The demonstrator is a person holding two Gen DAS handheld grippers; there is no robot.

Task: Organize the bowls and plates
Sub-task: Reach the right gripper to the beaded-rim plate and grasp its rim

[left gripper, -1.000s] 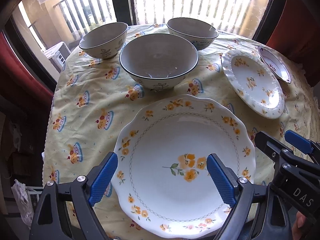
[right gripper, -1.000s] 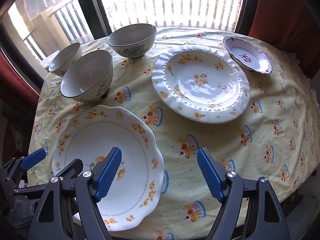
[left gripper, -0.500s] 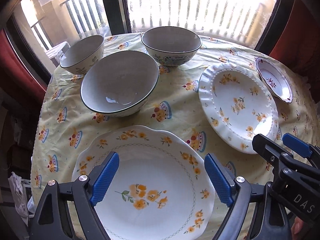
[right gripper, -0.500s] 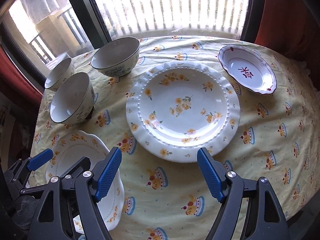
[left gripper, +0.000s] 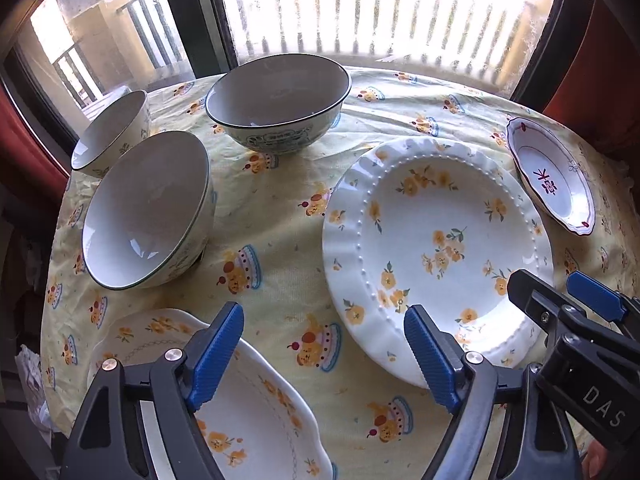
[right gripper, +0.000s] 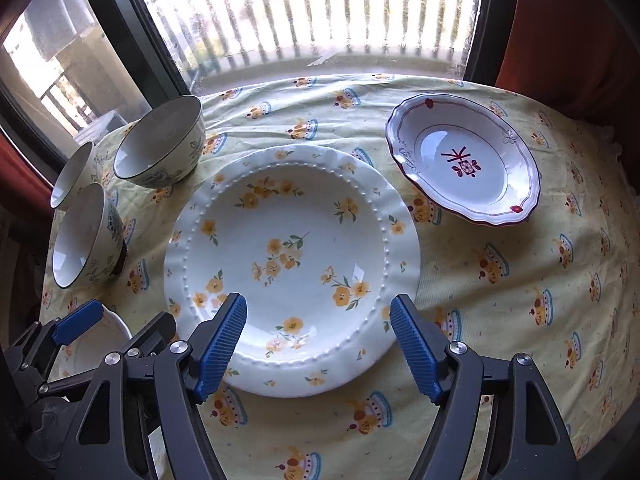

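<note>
Bowls point(left gripper: 148, 208) crowd beside beaded plate point(right gripper: 292, 256).

Window point(left gripper: 384, 12) backlight blown out; fisheye-warped edges.

Letters "DAS" in pale print on the black body of the right gripper point(left gripper: 592, 300), at the lower right edge of the left wrist view, cut off by the frame. A dark red character-like mark above a small flower motif in the well of the red-rimmed dish point(right gripper: 516, 168), upper right of the right wrist view; not readable as a word. Nothing else legible.
</note>
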